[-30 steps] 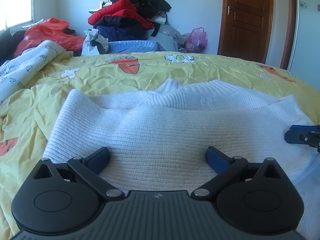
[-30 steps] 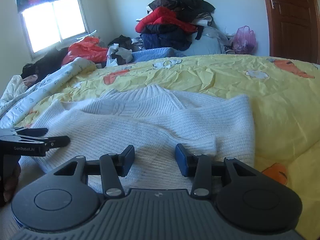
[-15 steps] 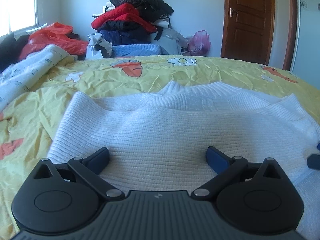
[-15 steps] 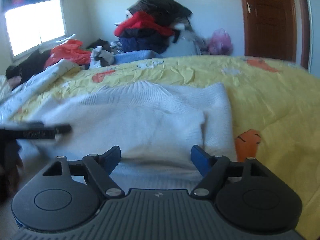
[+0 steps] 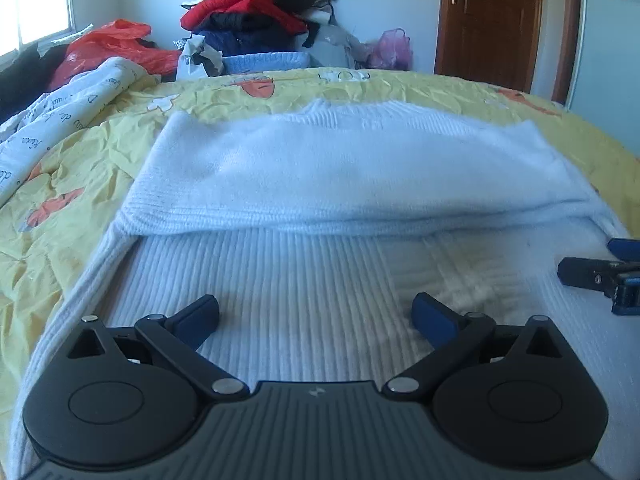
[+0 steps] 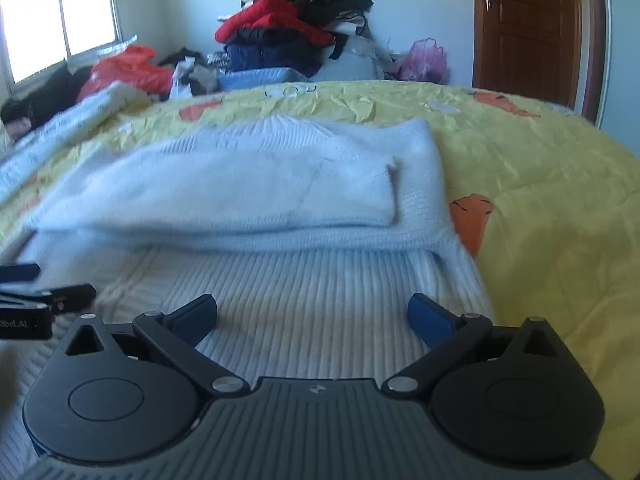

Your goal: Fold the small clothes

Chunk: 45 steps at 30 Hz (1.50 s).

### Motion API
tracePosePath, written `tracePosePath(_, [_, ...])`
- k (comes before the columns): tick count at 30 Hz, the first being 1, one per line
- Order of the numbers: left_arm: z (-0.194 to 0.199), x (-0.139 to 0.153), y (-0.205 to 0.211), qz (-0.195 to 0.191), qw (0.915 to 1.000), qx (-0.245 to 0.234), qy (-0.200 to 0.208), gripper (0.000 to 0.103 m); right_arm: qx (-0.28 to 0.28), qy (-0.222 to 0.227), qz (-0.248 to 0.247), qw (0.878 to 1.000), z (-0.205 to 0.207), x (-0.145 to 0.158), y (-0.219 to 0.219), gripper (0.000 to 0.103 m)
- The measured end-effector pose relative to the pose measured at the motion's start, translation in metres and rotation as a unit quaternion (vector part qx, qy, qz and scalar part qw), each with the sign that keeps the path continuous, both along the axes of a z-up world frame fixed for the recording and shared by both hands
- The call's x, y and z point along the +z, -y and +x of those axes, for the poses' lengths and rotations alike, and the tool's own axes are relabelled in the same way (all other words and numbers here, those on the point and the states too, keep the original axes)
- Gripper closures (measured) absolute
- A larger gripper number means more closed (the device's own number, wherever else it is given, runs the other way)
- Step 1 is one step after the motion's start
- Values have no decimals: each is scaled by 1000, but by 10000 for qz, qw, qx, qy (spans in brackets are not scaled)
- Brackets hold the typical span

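A white knitted sweater (image 5: 344, 168) lies on the yellow bedspread (image 5: 72, 168), with a folded layer resting on its far part and ribbed fabric near me. It also shows in the right wrist view (image 6: 240, 188). My left gripper (image 5: 316, 314) is open and empty just above the near ribbed part. My right gripper (image 6: 312, 312) is open and empty over the same part, further right. Each gripper's tips show at the edge of the other's view: the right gripper (image 5: 600, 276), the left gripper (image 6: 44, 300).
A pile of red, black and dark blue clothes (image 5: 256, 12) stands past the bed's far edge. A white printed quilt (image 5: 60, 112) and an orange bag (image 5: 112, 40) lie at the left. A brown door (image 5: 488, 20) is at the back right.
Both grippers have pulled back toward the near side, exposing the sweater's near ribbed part. The right gripper has opened wider. The folded layer now lies further from both.
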State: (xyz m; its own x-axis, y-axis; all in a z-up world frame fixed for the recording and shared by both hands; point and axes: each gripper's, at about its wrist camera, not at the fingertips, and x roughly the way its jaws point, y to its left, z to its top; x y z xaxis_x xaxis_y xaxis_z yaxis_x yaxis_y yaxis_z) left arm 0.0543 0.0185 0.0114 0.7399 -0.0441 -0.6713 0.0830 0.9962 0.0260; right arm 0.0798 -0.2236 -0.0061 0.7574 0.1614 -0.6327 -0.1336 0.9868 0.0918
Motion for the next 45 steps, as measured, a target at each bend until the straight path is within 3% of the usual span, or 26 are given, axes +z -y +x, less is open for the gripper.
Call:
tracePosePath(3, [-3,-1,-1,-4,10000,-6,-7,0,-18,-59,-294,9995,-7,-2,-9,1])
tracePosePath(10, [-18,-2,-6,-7,10000,66,15,0,-77,-81,-386,9992,-25,-2,-10,1])
tracePosePath(21, [-45,-5,-11,-74,9999,49,125,0,-79,-29,-381,9992,-44,-3,-7,1])
tracePosePath(45, [-46,-6,-11,-79,9998,71,150,0,-62,-4,-367,9993,-43,-6,-8,0])
